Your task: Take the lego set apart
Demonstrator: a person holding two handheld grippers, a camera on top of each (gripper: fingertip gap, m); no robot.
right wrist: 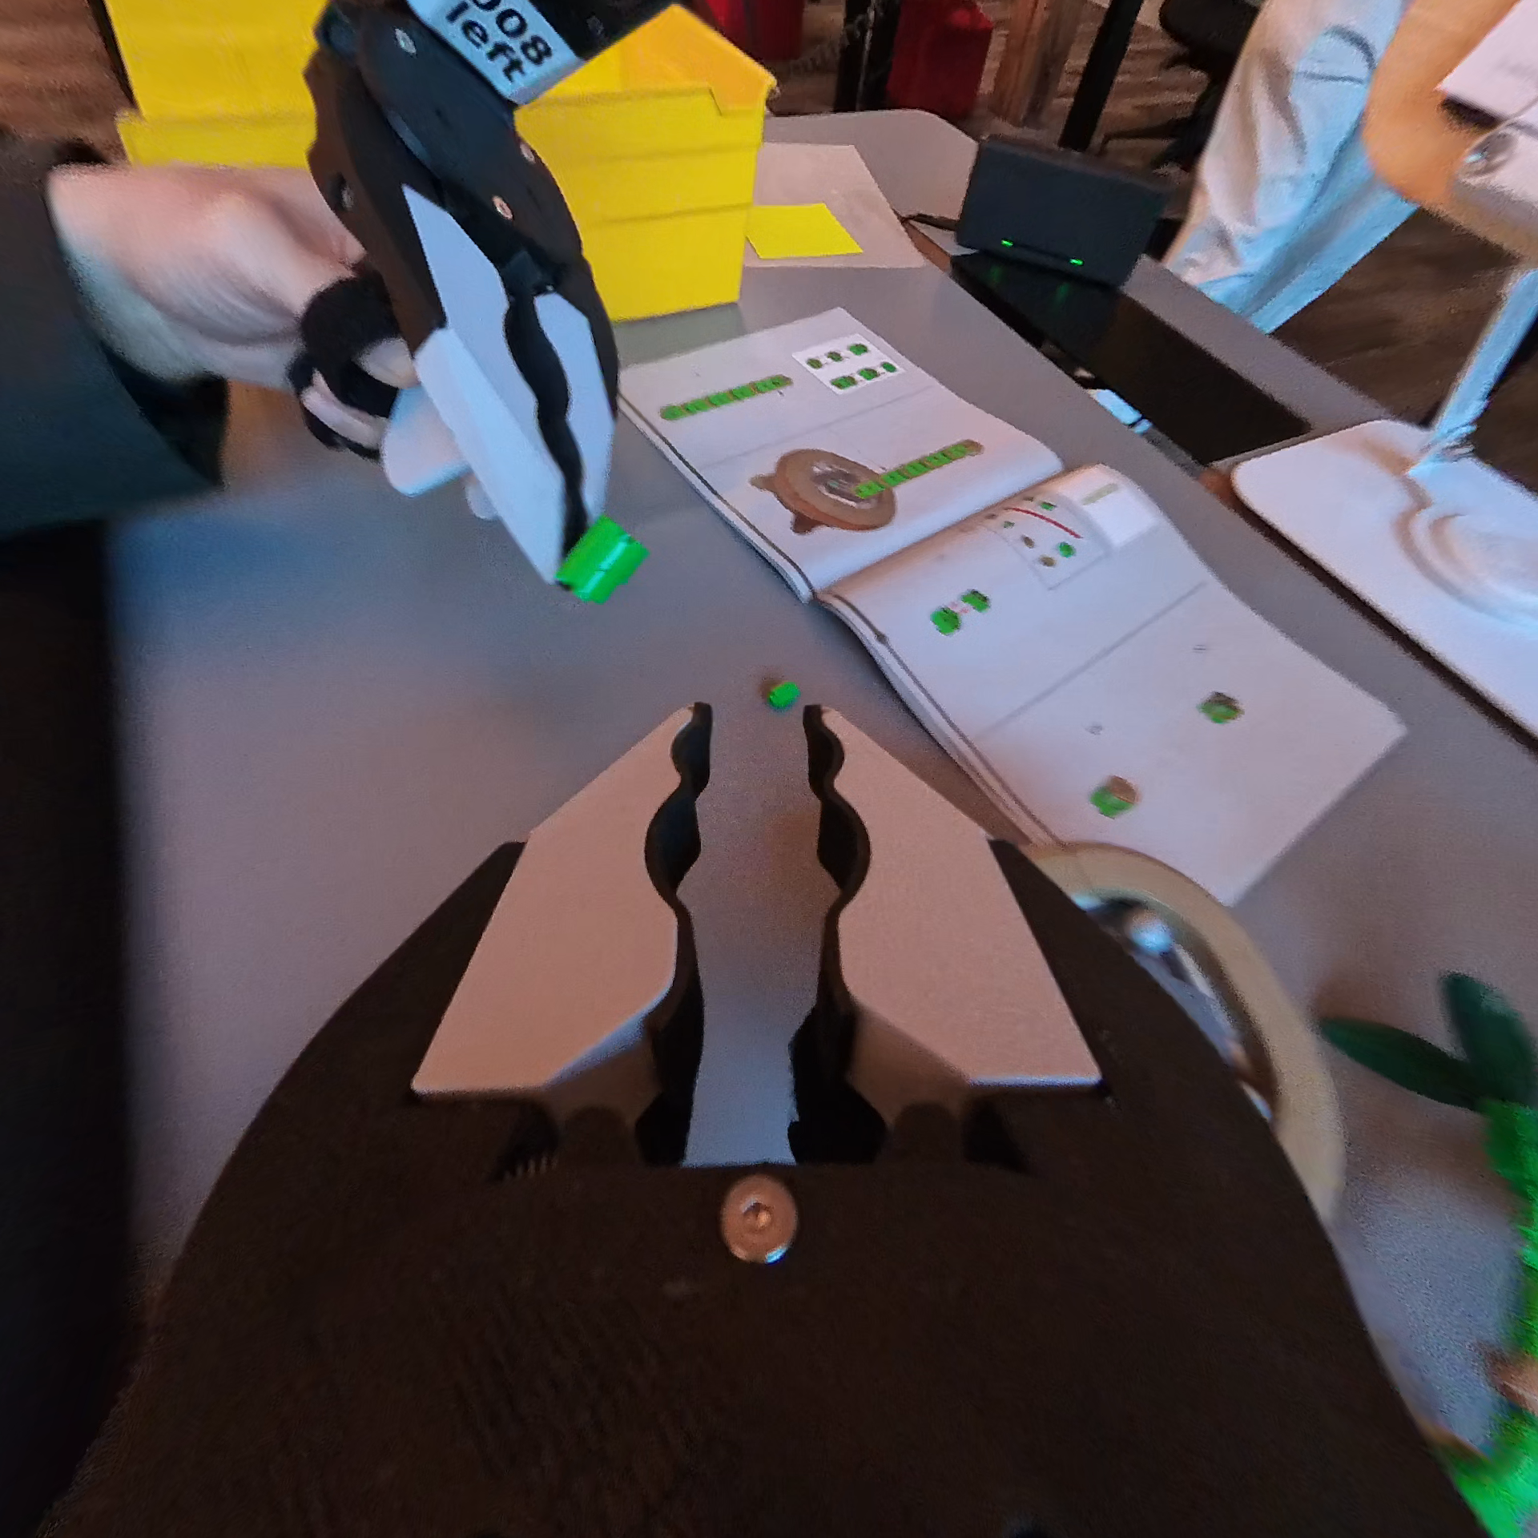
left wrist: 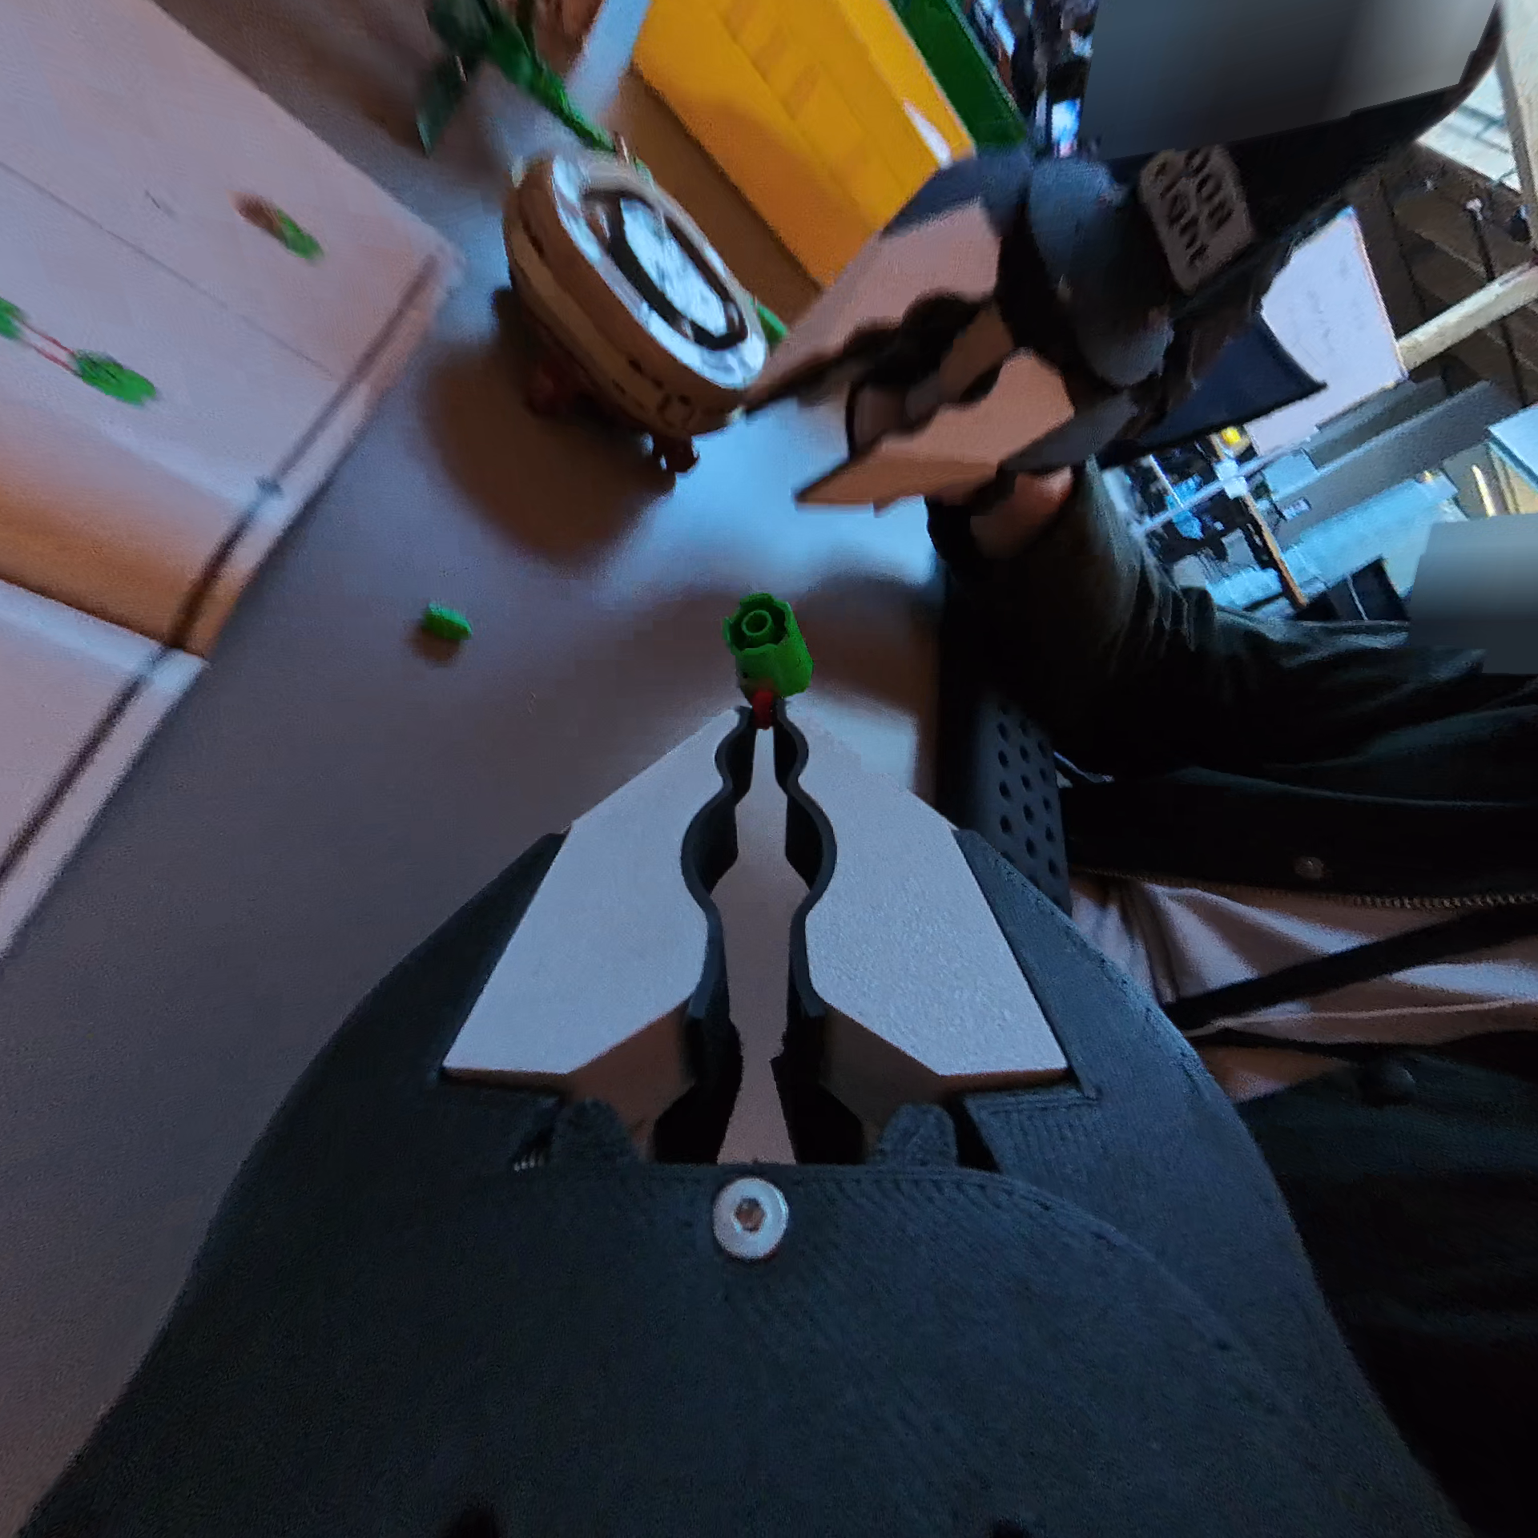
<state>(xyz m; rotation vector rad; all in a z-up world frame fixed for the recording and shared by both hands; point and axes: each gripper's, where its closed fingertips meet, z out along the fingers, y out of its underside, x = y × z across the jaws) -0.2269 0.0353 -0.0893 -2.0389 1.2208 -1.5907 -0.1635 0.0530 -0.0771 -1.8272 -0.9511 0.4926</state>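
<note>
My left gripper (left wrist: 763, 714) is shut on a small green lego piece (left wrist: 766, 642) with a red pin at its base, held above the grey table; the piece also shows in the right wrist view (right wrist: 601, 558) at the left gripper's tip (right wrist: 582, 545). My right gripper (right wrist: 756, 714) is open and empty above the table, and shows in the left wrist view (left wrist: 791, 449). A loose green lego piece (right wrist: 782, 695) lies on the table just beyond its fingertips; it also shows in the left wrist view (left wrist: 445, 622). The round tan lego base (left wrist: 632, 308) with green leaves stands further off.
An open instruction booklet (right wrist: 999, 582) lies on the table right of the grippers. Yellow bins (right wrist: 657, 166) stand at the back. A black box with green lights (right wrist: 1057, 208) and a white lamp base (right wrist: 1398, 541) stand at the right. A person's torso (left wrist: 1248, 749) is close. The gap from one gripper's tips to the other's is roughly 8 cm.
</note>
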